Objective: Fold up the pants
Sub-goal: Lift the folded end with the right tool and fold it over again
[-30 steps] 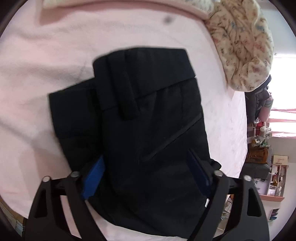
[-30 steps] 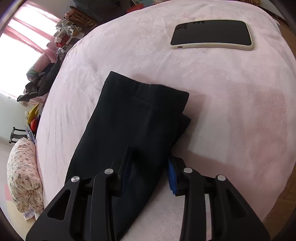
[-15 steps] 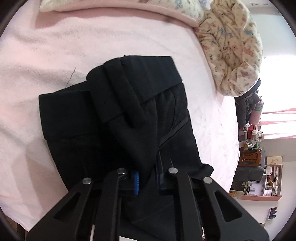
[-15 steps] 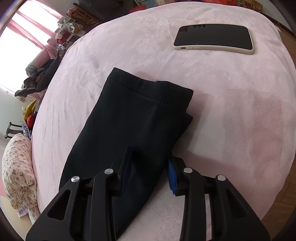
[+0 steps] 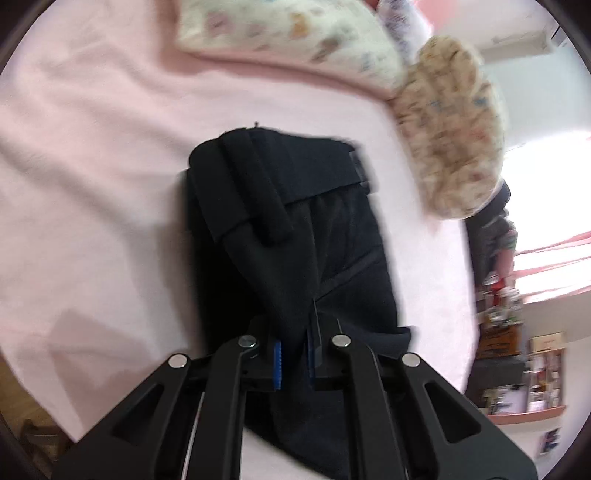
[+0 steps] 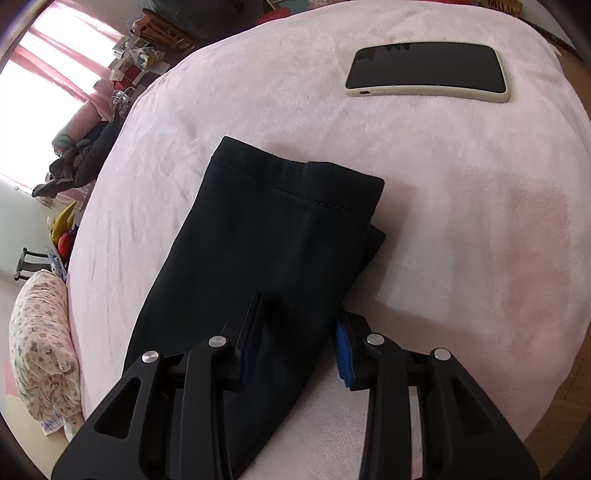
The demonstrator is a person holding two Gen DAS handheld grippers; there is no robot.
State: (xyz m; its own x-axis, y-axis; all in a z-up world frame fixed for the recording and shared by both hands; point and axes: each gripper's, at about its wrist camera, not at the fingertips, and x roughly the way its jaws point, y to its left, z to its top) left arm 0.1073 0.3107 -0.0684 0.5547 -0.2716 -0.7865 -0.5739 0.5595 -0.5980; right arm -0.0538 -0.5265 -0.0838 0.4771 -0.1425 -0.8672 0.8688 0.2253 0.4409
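Observation:
Black pants (image 5: 295, 229) lie on a pink bed cover (image 5: 92, 184). In the left wrist view the waistband end is at the far side, and my left gripper (image 5: 293, 354) is shut on a pinched ridge of the fabric and lifts it. In the right wrist view the hem end of the pants (image 6: 280, 229) lies flat, one leg stacked on the other. My right gripper (image 6: 295, 339) stands around the leg edge with its jaws partly closed on the fabric.
A phone (image 6: 428, 72) in a cream case lies face up on the bed beyond the hems. Patterned pillows (image 5: 295, 33) and a floral bundle (image 5: 450, 133) sit at the head of the bed. Shelves and clutter (image 6: 110, 74) stand beyond the bed edge.
My left gripper closed from wide open onto a fold of the pants, then lifted and pulled it, bunching the waist part narrower. My right gripper stayed in place on the leg.

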